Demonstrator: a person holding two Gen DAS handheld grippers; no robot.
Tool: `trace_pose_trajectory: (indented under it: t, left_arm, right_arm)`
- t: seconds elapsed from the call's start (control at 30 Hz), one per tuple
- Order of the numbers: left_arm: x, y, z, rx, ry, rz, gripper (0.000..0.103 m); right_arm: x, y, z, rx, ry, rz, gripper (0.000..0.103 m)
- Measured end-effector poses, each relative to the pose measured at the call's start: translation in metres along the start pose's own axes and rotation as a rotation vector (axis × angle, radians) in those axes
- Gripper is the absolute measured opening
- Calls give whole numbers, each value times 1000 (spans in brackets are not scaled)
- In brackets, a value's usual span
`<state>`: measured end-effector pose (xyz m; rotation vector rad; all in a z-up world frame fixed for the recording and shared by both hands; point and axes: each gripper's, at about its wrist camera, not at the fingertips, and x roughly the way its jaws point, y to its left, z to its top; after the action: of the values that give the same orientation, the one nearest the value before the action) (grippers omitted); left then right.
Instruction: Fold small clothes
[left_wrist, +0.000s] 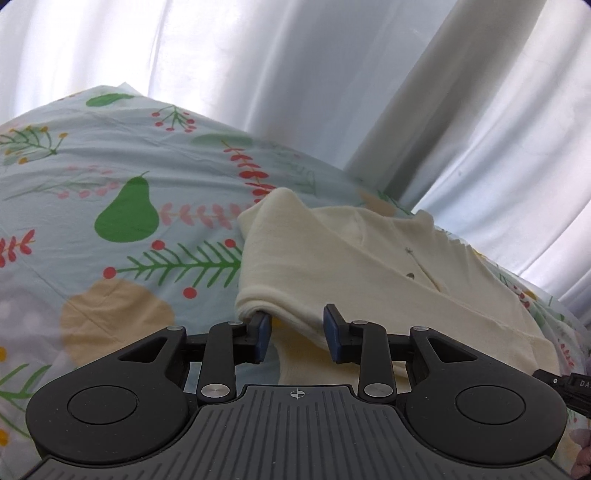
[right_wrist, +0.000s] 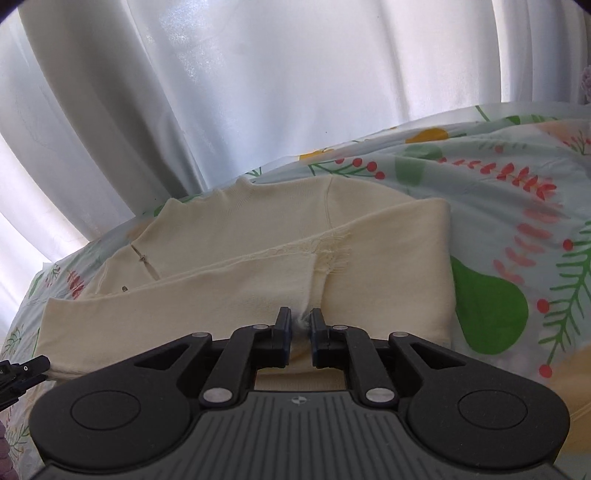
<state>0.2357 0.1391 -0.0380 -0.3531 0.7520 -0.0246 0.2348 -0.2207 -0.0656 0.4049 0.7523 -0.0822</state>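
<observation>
**Cream knit top, partly folded, on printed bed sheet**

Cream-coloured knit top (left_wrist: 369, 266) lies on a pale blue sheet (left_wrist: 110, 177) printed with green pears, red berries and leafy sprigs. White curtain (left_wrist: 295, 74) hangs behind the far edge of the bed.

Orientation: collar (right_wrist: 243, 184) points away from both cameras, toward the curtain; hem side is nearest the grippers. Small buttons and a placket slit show near the neck. The long axis of the folded shape runs across the right wrist view, left to right. One sleeve is laid crosswise over the body as a long band, its fold line running diagonally up toward the right side of that view.

Left gripper (left_wrist: 297, 334): jaws spread, with a clear gap between the blue pads. The left pad (left_wrist: 263, 332) sits tucked under a rolled edge of the cloth; the right pad stands free above the fabric. Nothing is pinched.

Right gripper (right_wrist: 300, 334): jaws nearly together, pinching a small bunched ridge of the cream fabric between the pads, at the near edge of the garment.

The tip of the other gripper shows at the edge of each view.
</observation>
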Motion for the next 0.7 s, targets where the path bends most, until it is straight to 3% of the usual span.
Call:
trace_pose_trajectory:
  t: [0.1,0.2,0.23,0.27,0.3,0.43,0.5,0.7]
  left_arm:
    - [2,-3,0,12,10,-2,34]
    - [3,-6,1,20,16,1,34]
    - [4,-7,2,23,18,2,35]
    - [3,-8,2,28,17,3,36]
    - [2,-10,4,38,15,7,36]
    - [-4,-19,7,78,-8,-5,37]
    - [-3,-24,8,85,-4,-26,37]
    - [13,-37,-1,144,76,-15,41]
  right_arm:
    - [3,-4,0,29,11,35,30]
    - [12,-4,1,37,20,60,32]
    - [14,-1,2,21,16,56,27]
    - [13,4,3,-2,9,50,9]
    - [12,8,4,-29,-9,47,7]
    - [-13,26,11,-156,-183,-27,6]
    - [-18,26,16,-172,-227,-80,6]
    - [-5,5,19,-171,-168,-175,6]
